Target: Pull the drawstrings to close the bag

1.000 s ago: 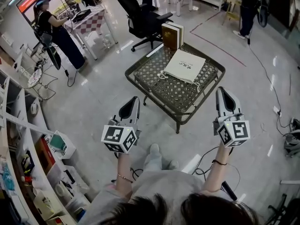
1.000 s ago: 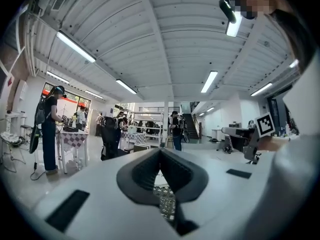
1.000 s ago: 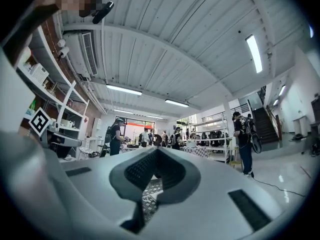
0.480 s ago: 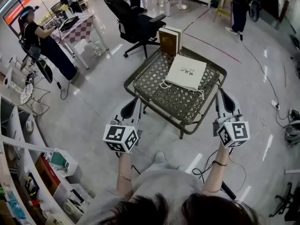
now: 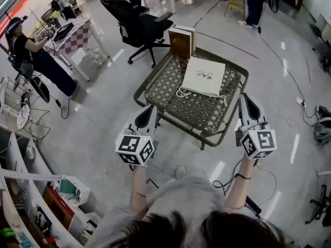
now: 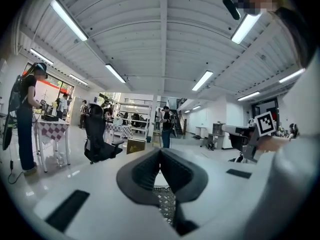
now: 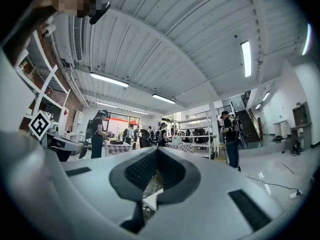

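Lattice table [image 5: 170, 94] w/ drawstring bag [image 5: 205, 76], books [image 5: 181, 40].

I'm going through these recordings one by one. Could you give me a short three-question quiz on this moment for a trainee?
1. True or false: the left tongs are shut on one of the drawstrings of the bag.
2. Multiple choice: what stands upright at the far edge of the mesh table, beyond the bag? A. books B. a kettle C. a laptop
3. Short answer: how do the jaws of the right tongs stand, and do they hold anything?

Key
1. False: they are shut on nothing, short of the table.
2. A
3. Shut, holding nothing.
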`<state>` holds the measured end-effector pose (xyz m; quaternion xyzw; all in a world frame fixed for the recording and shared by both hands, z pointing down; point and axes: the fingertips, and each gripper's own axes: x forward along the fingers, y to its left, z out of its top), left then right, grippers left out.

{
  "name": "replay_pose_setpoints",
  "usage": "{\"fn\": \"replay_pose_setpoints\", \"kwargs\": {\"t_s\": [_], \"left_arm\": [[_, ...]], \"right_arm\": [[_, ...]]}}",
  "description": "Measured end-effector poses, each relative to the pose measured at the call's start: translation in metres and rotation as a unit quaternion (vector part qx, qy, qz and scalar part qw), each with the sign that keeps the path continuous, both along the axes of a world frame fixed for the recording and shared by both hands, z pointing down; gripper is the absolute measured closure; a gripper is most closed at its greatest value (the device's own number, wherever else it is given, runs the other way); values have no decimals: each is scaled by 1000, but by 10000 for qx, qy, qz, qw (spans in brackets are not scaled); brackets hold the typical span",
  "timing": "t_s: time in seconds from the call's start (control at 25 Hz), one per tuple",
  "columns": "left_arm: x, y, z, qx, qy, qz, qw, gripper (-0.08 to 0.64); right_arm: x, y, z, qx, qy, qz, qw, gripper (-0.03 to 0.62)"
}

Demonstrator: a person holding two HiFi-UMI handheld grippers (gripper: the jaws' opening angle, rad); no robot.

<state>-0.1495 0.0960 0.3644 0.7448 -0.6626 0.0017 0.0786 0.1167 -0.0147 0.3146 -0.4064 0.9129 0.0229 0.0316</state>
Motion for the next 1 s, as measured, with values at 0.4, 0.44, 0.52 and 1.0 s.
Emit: {"fn": "replay_pose_setpoints", "kwargs": {"t_s": [0.4, 0.44, 0.52, 1.0], "left_arm": [[5, -33, 22, -184, 105, 324, 9993, 535], [6, -37, 25, -209, 101, 336, 9992, 536], [5, -46, 32, -258, 113, 339, 9990, 535], [-10, -124, 61, -658, 130, 472, 9966, 537]], "right_arm": [[6, -11, 24, -276, 111, 316, 9991, 571], [8, -13, 27, -313, 127, 342, 9988, 571], [8, -20, 36, -385, 165, 372, 9984, 571], [-14, -92, 64, -745, 267, 323, 9963, 571]]}}
